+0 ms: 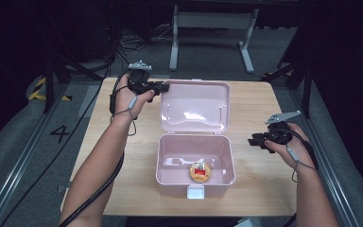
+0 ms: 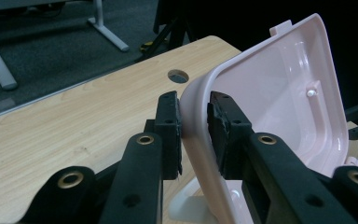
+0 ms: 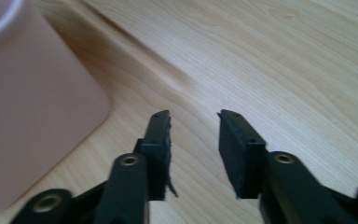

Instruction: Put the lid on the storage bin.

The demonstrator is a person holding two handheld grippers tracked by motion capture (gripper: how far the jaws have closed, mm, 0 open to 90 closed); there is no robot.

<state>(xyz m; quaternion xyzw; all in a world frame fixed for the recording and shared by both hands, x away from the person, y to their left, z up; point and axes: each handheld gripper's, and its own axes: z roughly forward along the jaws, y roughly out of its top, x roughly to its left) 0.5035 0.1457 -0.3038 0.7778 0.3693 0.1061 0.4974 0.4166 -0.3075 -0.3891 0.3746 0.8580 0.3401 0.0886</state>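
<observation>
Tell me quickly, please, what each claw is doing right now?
Left claw: closed on the pink box's lid rim.
Right claw: open, holding nothing.

Black two-fingered grippers (image 1: 163, 86) (image 1: 254, 140), brass-ringed screw holes, grey three-cornered top plates, trailing black cables.

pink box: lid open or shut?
Open. The lid is swung back behind the box, inside facing up; the left gripper grips its rim.

The pink box (image 1: 194, 163) sits mid-table with its mouth unobstructed from above. Behind it the raised lid (image 1: 195, 105) walls off approach, its far-left corner pinched by the left gripper (image 1: 162, 87). Right of the box, bare table (image 1: 260, 113) surrounds the spread-jawed right gripper (image 1: 254, 140).
</observation>
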